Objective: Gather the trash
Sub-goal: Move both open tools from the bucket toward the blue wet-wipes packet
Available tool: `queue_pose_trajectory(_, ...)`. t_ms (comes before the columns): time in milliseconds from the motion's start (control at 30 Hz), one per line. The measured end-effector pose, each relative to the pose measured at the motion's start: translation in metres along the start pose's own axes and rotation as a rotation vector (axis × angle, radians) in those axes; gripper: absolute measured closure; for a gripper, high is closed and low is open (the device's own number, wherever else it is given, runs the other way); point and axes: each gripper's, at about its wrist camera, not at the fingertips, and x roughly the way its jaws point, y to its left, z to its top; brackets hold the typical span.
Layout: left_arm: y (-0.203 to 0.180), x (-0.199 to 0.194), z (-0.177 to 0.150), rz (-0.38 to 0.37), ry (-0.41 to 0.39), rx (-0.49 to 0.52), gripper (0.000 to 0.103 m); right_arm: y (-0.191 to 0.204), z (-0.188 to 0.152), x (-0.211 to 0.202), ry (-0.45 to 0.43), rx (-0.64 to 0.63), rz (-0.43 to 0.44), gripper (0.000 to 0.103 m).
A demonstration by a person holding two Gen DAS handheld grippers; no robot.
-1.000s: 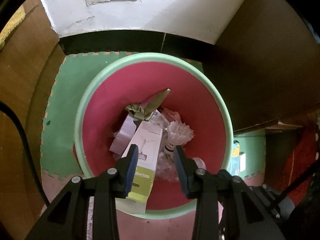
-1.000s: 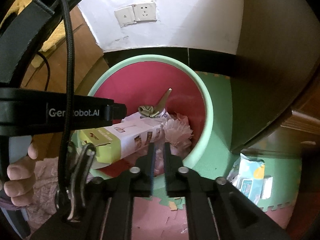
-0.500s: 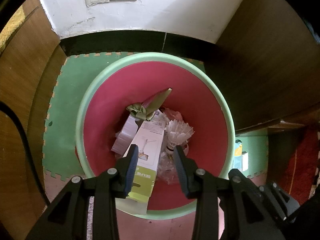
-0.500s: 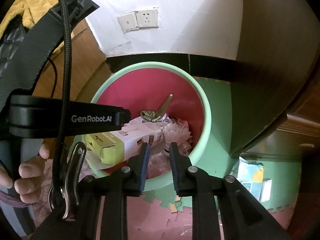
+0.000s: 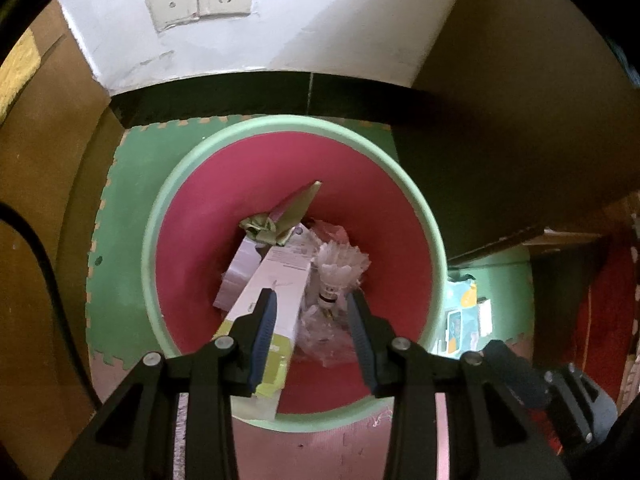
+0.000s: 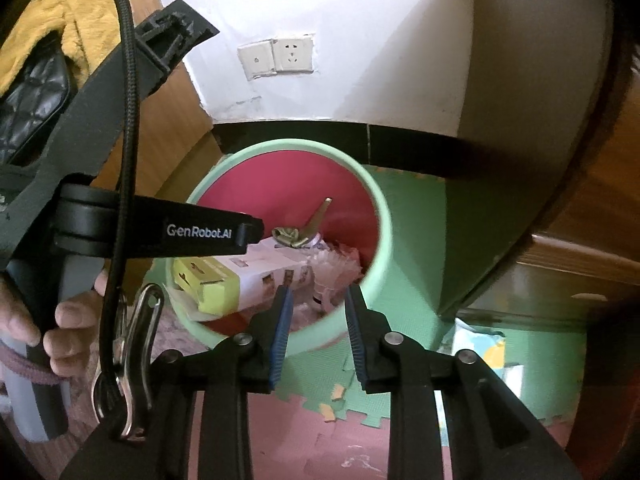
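The right tongs (image 6: 318, 322) stand parted and empty above the near rim of the bin (image 6: 380, 248), their jaws having just been opening with nothing between them; a second ago they were almost shut and sat lower, closer over the rubbish. The left tongs (image 5: 312, 332) hang open over the bin mouth, pressing on nothing, much as before. Inside lie the white-and-yellow carton (image 5: 276, 288), a shuttlecock (image 5: 334, 276) and a green wrapper (image 5: 280, 220). The drop looks finished, so the sensible move is to lift clear without brushing the rim, then go for the packet (image 6: 486, 354) on the floor mat (image 6: 416, 240) beyond.
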Motion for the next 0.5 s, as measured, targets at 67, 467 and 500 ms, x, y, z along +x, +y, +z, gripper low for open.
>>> queue_pose_trajectory(67, -0.005, -0.002, -0.001, -0.004, -0.003, 0.012, 0.065, -0.009, -0.005, -0.006, 0.003, 0.006, -0.013, 0.075)
queue_pose_trajectory(467, -0.046, -0.017, -0.007, -0.049, -0.037, 0.109, 0.065, -0.092, -0.052, -0.023, 0.074, 0.138, -0.142, 0.073)
queue_pose_trajectory(500, -0.051, -0.017, -0.008, -0.050, -0.038, 0.121, 0.065, -0.099, -0.056, -0.023, 0.080, 0.151, -0.150, 0.073)
